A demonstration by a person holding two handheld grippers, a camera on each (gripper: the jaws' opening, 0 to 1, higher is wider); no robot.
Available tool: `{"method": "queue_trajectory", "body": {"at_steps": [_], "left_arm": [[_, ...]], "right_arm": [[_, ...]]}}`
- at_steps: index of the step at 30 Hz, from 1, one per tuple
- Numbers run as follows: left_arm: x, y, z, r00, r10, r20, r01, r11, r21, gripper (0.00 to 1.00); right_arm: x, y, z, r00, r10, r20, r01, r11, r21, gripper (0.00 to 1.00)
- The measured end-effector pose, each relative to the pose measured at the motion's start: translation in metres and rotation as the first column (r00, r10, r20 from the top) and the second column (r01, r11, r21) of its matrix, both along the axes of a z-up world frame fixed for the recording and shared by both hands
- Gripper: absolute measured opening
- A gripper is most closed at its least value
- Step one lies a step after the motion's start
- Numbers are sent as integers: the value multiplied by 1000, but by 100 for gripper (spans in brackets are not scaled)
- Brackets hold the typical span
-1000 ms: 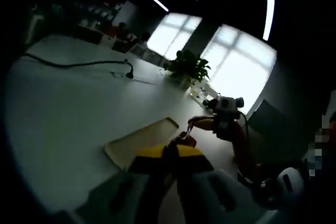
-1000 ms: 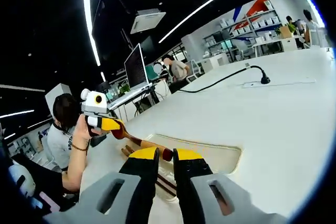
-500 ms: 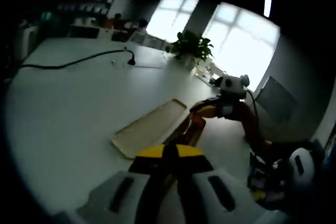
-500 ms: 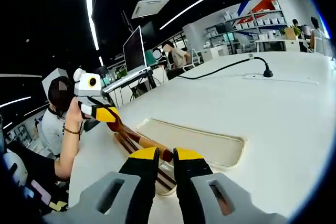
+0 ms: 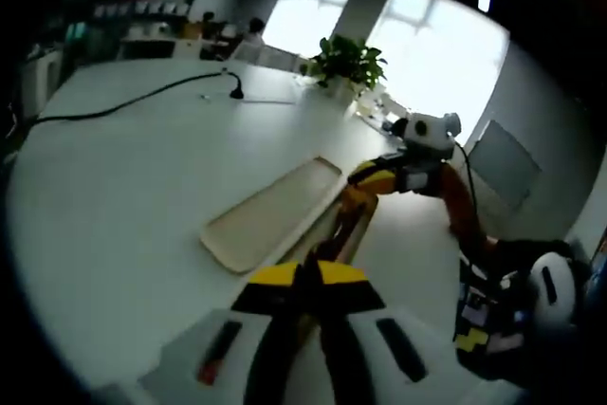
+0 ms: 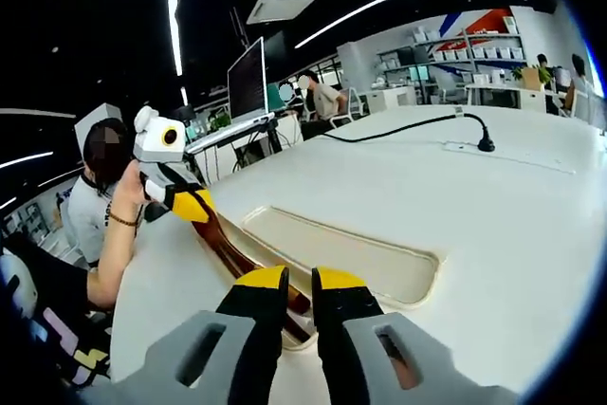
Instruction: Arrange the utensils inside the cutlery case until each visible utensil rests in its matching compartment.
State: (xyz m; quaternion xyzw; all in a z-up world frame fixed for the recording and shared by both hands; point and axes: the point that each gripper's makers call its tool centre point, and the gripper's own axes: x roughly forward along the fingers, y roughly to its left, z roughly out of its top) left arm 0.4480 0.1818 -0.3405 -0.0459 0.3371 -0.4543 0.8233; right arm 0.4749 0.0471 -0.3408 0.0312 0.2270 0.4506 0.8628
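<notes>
A long cream cutlery case (image 5: 266, 220) lies flat on the white table; it is also in the right gripper view (image 6: 351, 253). A bundle of dark brown wooden utensils (image 5: 340, 230) runs alongside its edge, spanning from one gripper to the other. My left gripper (image 5: 303, 277) is shut on one end. My right gripper (image 6: 299, 282) is shut on the other end of the utensils (image 6: 237, 253). In the right gripper view the left gripper (image 6: 199, 206) shows at the far end. In the left gripper view the right gripper (image 5: 375, 182) shows beyond the case.
A black cable (image 5: 123, 106) crosses the table to a socket (image 6: 479, 146). A potted plant (image 5: 346, 59) stands at the far edge. A monitor (image 6: 248, 82) and seated people are behind. A person's hand (image 6: 123, 225) holds the left gripper at the table's edge.
Both cameras have shifted, so the case looks longer and closer. The utensil bundle stays held at both ends and now lies lower, closer along the case's edge.
</notes>
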Motion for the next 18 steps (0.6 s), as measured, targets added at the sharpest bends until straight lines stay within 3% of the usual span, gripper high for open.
{"method": "queue_trajectory", "body": {"at_steps": [5,12,15,18], "left_arm": [[1,4,-12,1000,-8,-1,8,997,77,5],[-1,2,-11,1000,-19,0,19,997,72,5],[-2,1,-13,997,-54,49,48,993,111,6],[-7,-3,-14,994,-92,58,84,989,123,6]], "right_arm": [[2,-3,-3,1000,-13,17,13,999,-33,8],[2,-5,-5,1000,-22,10,22,998,-50,8],[1,-7,-6,1000,-22,11,22,998,-63,7],[0,-6,-7,1000,-25,14,26,997,-75,7]]}}
